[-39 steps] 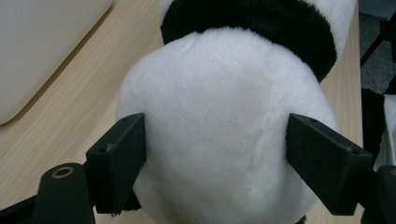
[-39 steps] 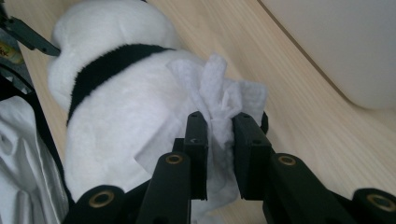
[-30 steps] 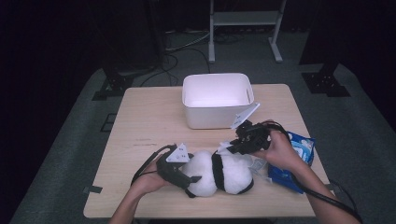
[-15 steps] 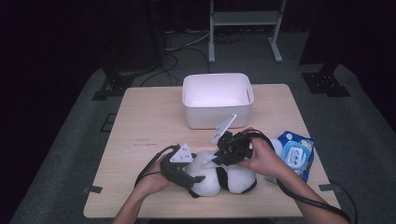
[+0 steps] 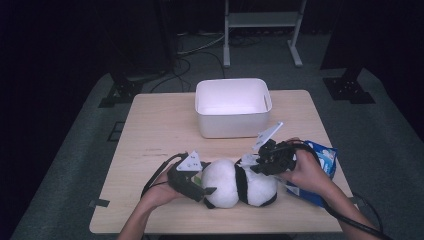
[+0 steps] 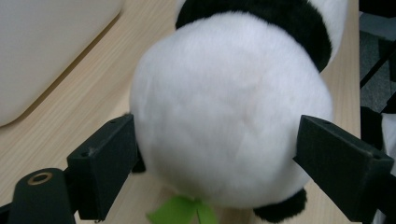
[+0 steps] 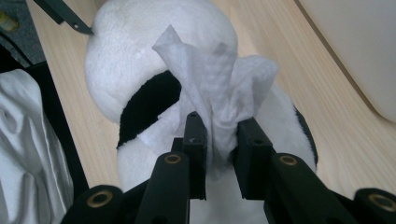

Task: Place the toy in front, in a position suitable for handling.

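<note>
A black-and-white panda plush point(image 5: 235, 184) lies near the table's front edge. My left gripper point(image 5: 196, 184) is at its left end. In the left gripper view the jaws press on either side of its round white part point(image 6: 224, 116), and my left gripper point(image 6: 219, 158) is shut on it. A green tag point(image 6: 180, 215) shows under the plush. My right gripper point(image 5: 260, 164) is at the plush's right end, over the black band. It is shut on a crumpled white wipe point(image 7: 219, 88), which rests against the plush point(image 7: 126, 70) in front of my right gripper point(image 7: 222, 140).
A white bin point(image 5: 232, 125) stands behind the plush at mid-table, open side up. A blue wipes pack point(image 5: 325, 157) lies at the right edge under the right hand. White cloth point(image 7: 28, 154) shows at the left of the right gripper view.
The right gripper, holding the wipe, swung left over the plush and has come back a little to the right. The left gripper and plush have stayed put.
</note>
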A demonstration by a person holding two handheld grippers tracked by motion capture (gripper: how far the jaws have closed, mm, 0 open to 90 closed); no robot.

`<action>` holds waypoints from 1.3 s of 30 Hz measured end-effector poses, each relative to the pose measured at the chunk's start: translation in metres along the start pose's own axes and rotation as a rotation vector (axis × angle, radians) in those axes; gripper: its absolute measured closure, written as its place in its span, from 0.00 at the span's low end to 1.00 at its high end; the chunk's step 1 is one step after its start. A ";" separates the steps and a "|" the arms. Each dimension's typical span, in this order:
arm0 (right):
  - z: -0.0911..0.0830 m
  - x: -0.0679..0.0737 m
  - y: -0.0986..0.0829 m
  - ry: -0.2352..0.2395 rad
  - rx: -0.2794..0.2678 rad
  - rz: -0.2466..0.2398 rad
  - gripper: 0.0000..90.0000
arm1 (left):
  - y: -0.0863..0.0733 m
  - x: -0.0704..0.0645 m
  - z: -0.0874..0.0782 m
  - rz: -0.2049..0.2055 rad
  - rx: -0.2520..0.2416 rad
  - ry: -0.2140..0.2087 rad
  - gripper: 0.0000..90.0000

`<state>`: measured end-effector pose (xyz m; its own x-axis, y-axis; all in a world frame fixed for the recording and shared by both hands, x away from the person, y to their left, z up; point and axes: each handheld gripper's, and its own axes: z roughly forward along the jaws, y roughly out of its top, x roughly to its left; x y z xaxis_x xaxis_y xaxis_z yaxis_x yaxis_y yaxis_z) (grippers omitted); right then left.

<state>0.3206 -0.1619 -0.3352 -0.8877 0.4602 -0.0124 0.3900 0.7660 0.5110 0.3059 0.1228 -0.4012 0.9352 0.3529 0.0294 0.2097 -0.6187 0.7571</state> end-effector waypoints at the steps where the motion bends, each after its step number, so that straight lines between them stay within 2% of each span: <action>1: 0.000 -0.001 -0.003 -0.001 0.000 0.003 0.84 | -0.001 0.001 0.000 0.002 0.005 -0.001 0.13; 4: 0.002 -0.002 -0.009 -0.002 -0.004 0.013 0.84 | -0.004 0.002 0.001 -0.010 0.014 -0.002 0.12; 11: 0.006 -0.004 -0.018 0.002 -0.012 0.034 0.86 | -0.013 0.004 0.011 -0.037 0.056 -0.039 0.09; 22: 0.009 -0.008 -0.020 0.004 -0.013 0.037 0.86 | -0.028 0.012 0.019 -0.074 0.090 -0.076 0.06; 26: 0.010 -0.009 -0.020 0.006 -0.014 0.044 0.86 | -0.029 0.012 0.022 -0.071 0.107 -0.090 0.06; 31: 0.009 -0.008 -0.017 -0.005 -0.015 0.033 0.86 | -0.030 0.010 0.024 -0.055 0.120 -0.115 0.17; 32: 0.008 -0.008 -0.015 -0.010 -0.022 0.026 0.86 | -0.029 0.010 0.024 -0.051 0.120 -0.129 0.22; 33: 0.008 -0.008 -0.012 -0.010 -0.026 0.019 0.86 | -0.029 0.009 0.024 -0.050 0.118 -0.124 0.24; 39: 0.011 -0.001 0.003 0.002 -0.032 -0.012 0.86 | -0.029 0.010 0.024 -0.049 0.119 -0.128 0.27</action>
<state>0.3255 -0.1553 -0.3428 -0.8929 0.4499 -0.0169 0.3711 0.7566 0.5383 0.3155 0.1276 -0.4384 0.9502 0.2970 -0.0945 0.2809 -0.6846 0.6726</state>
